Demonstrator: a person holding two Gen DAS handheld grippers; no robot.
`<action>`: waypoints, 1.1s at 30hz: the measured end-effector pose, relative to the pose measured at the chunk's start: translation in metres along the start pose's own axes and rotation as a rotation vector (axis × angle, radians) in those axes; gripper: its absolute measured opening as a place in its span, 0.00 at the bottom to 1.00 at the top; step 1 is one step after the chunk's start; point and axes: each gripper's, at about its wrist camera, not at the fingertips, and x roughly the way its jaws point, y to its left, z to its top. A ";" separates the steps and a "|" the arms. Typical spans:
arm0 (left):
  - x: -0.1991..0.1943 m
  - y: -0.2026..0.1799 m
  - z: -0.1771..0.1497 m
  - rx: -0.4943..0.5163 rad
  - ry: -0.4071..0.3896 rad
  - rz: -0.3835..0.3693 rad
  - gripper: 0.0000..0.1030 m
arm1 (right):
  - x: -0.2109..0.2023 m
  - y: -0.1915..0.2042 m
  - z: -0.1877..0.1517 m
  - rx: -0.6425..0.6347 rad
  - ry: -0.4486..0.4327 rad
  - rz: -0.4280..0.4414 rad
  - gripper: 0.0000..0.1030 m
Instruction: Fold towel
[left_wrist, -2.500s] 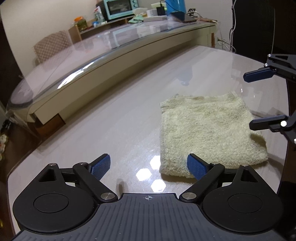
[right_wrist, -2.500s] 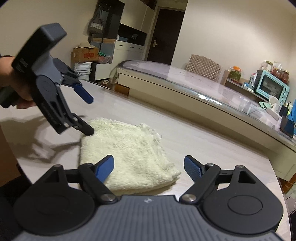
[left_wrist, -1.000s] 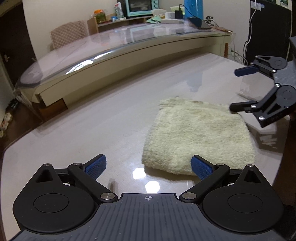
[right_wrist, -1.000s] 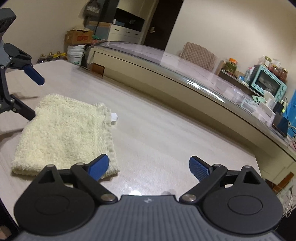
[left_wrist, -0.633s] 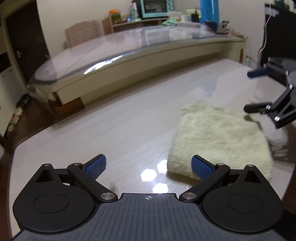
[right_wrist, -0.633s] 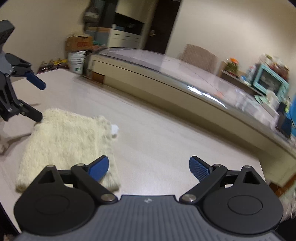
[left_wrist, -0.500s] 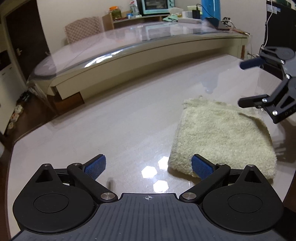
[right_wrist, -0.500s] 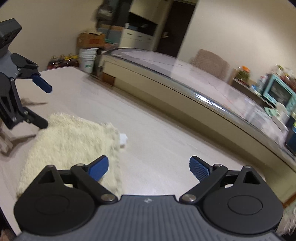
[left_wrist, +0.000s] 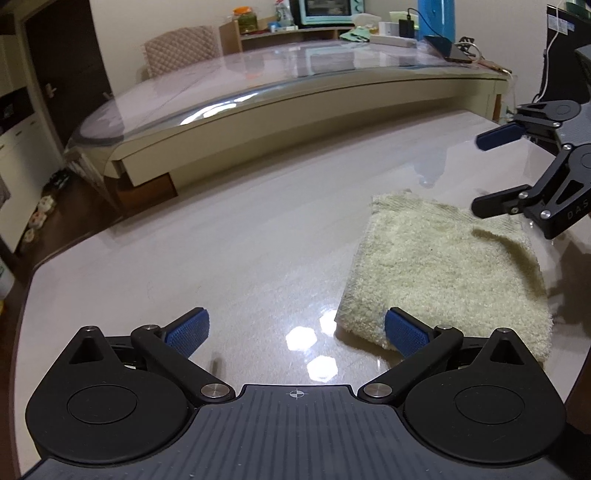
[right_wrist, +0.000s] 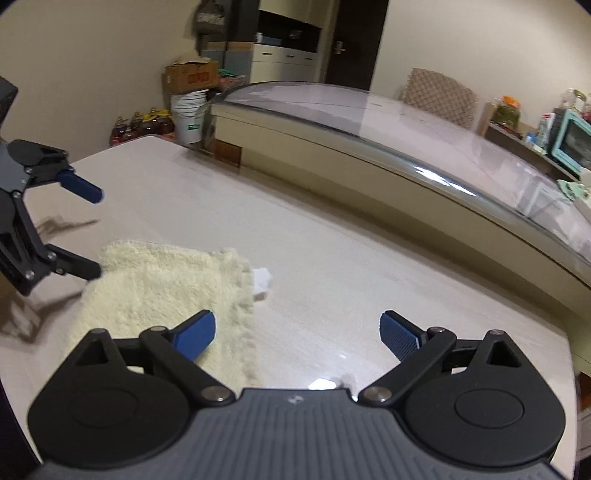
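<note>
- The towel's (left_wrist: 447, 273) near edge is hidden behind the left gripper (left_wrist: 295, 328) in the left wrist view.
- The right gripper (left_wrist: 487, 171) is cut off by that view's right edge.
- Whether its lower finger touches the towel cannot be told.

The towel (left_wrist: 447, 273) lies on the table (left_wrist: 221, 251), at two o'clock in the left wrist view. The glass-topped counter (left_wrist: 295, 88) runs behind it, at twelve.
</note>
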 end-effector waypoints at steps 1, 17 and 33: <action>-0.002 0.000 0.000 -0.005 -0.002 0.002 1.00 | -0.003 -0.003 -0.002 0.003 0.003 -0.007 0.94; -0.005 0.000 -0.017 -0.105 0.043 -0.001 1.00 | 0.011 -0.034 -0.018 0.047 0.054 -0.033 0.94; 0.015 0.004 -0.008 -0.091 0.046 -0.015 1.00 | 0.012 -0.025 -0.025 -0.046 0.065 0.023 0.95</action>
